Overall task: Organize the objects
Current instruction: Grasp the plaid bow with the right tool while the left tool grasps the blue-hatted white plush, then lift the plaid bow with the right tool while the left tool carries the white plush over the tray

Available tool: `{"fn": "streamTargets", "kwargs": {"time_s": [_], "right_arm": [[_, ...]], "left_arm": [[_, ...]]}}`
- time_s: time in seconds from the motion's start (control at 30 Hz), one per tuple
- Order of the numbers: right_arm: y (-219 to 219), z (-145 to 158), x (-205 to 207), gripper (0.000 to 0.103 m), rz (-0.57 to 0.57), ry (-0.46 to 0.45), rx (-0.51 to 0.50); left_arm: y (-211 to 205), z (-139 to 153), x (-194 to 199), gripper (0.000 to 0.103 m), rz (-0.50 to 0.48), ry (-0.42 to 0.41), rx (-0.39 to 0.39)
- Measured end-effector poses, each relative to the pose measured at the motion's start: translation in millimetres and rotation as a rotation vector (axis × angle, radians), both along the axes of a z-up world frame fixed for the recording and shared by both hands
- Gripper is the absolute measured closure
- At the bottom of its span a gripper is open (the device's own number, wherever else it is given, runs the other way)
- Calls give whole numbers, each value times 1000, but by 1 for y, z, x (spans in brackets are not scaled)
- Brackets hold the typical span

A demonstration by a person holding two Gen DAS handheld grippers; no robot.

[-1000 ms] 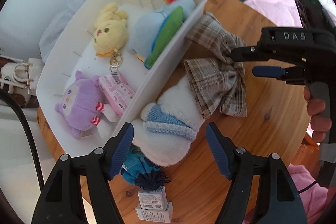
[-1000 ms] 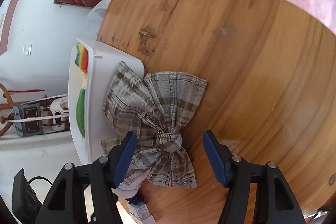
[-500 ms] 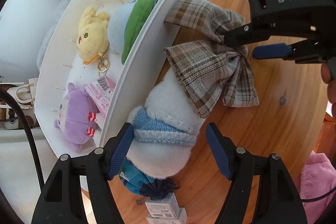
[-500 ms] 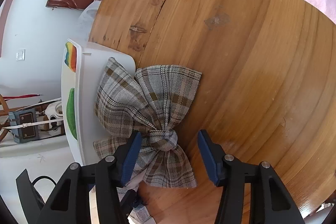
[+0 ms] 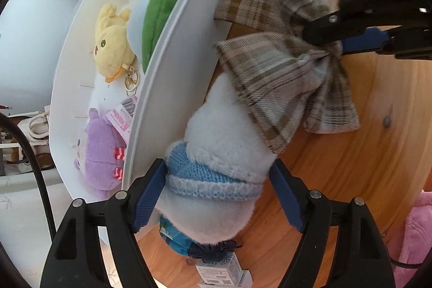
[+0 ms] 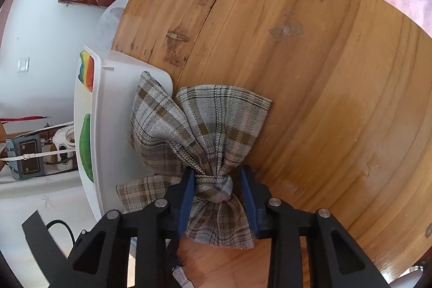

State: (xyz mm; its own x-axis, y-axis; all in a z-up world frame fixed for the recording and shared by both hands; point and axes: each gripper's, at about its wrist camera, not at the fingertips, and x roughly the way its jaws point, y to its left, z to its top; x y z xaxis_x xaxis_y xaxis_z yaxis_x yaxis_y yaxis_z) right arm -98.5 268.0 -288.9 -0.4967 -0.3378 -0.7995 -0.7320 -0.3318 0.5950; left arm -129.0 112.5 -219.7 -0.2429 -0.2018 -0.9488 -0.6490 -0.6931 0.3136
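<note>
Several plushies already in white bin. Beside bin: right gripper jaws clamp plaid bow; left gripper jaws straddle white plush, not yet closed.

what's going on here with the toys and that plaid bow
A person is tidying toys on a round wooden table. The right tongs are shut on the knot of the grey-brown plaid fabric bow. The left tongs straddle a white plush toy with a blue knitted band, lying beside the white plastic bin of plushies.
</note>
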Motion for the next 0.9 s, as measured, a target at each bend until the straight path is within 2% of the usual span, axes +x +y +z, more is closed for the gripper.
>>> {"fn": "streamTargets", "kwargs": {"time_s": [0.1,0.27,0.43,0.7,0.9], "right_arm": [[0,-1,-2,76,20,4,-3],[-2,3,-5,78,61,-4,40],[0,5,-8,78,79,-15,39],[7,12,-5,78,86,-39,64],[13,18,5,78,65,-39,89]], "left_arm": [[1,-4,-3,22,18,-22,-12],[5,-10,-6,22,25,-39,-32],[6,-13,-12,22,54,-72,-34],[10,-16,-18,23,46,-68,-61],[9,-14,-19,29,42,-69,-53]]}}
